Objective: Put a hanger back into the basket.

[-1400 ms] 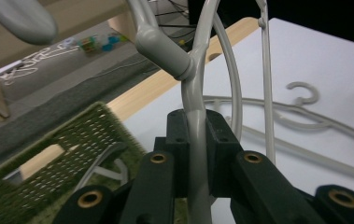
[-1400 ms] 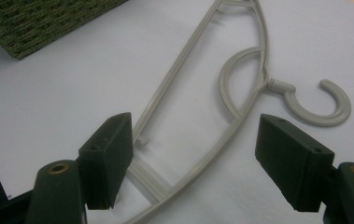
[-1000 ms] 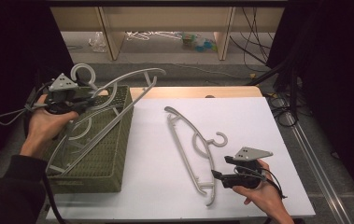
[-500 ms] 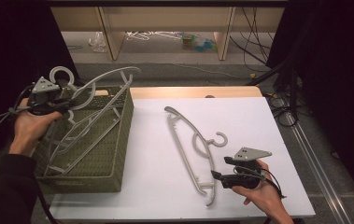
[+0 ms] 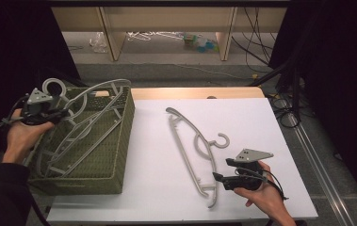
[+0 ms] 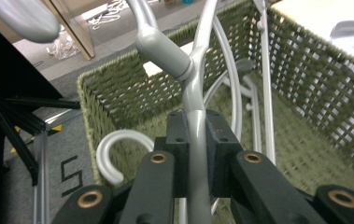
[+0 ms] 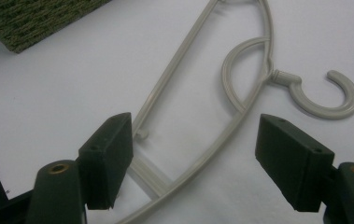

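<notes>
table (image 5: 166, 197): white top, basket at its left end
basket (image 5: 105, 155): green wicker, grey hangers inside
held hanger (image 6: 198, 126): over the basket, left gripper (image 6: 197, 140) fingers clamped on it
loose hanger (image 5: 190, 146): flat on the table
right gripper (image 7: 195, 156): fingers wide apart just above the loose hanger

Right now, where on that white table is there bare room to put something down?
Bare white board lies between the green basket and the beige hanger, and again between that hanger's hook and the table's far right corner. It is crowded inside the basket, where grey hangers pile, and near the right gripper.
</notes>
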A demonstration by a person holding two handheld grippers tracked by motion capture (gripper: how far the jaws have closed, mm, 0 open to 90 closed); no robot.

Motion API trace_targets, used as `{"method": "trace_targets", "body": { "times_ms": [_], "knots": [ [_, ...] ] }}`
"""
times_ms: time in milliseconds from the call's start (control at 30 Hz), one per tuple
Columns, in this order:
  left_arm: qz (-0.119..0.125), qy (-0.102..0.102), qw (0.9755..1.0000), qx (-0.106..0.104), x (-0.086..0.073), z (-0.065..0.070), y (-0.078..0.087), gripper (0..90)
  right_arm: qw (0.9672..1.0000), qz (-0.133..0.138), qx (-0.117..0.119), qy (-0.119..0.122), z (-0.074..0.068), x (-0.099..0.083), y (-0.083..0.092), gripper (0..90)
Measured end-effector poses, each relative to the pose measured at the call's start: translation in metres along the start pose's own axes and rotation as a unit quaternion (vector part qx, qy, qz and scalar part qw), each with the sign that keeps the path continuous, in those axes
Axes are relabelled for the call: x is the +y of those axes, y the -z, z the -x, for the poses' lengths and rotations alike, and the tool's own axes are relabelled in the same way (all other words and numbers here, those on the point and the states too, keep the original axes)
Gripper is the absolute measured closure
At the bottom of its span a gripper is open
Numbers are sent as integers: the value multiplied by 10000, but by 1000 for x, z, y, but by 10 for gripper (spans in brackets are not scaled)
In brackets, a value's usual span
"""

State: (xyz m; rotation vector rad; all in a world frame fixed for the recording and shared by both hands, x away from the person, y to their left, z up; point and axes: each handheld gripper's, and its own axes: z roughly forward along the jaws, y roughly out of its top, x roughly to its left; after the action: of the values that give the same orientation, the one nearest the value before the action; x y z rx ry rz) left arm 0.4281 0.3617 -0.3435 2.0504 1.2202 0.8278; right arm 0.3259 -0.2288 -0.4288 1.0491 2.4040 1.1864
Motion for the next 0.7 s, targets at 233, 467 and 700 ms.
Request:
{"method": "trace_targets", "body": {
  "times_ms": [233,467,700],
  "knots": [
    [-164,115,9998,-6,-10,-4,-4,813,10000,-16,-1,6,0,0,0,287],
    [-336,105,9993,-111,-18,-4,-8,812,10000,-15,-1,10,1,0,0,287],
    [-512,138,9983,-261,-24,2,-21,808,10000,-87,40,-22,0,-1,0,287]
  ]
}}
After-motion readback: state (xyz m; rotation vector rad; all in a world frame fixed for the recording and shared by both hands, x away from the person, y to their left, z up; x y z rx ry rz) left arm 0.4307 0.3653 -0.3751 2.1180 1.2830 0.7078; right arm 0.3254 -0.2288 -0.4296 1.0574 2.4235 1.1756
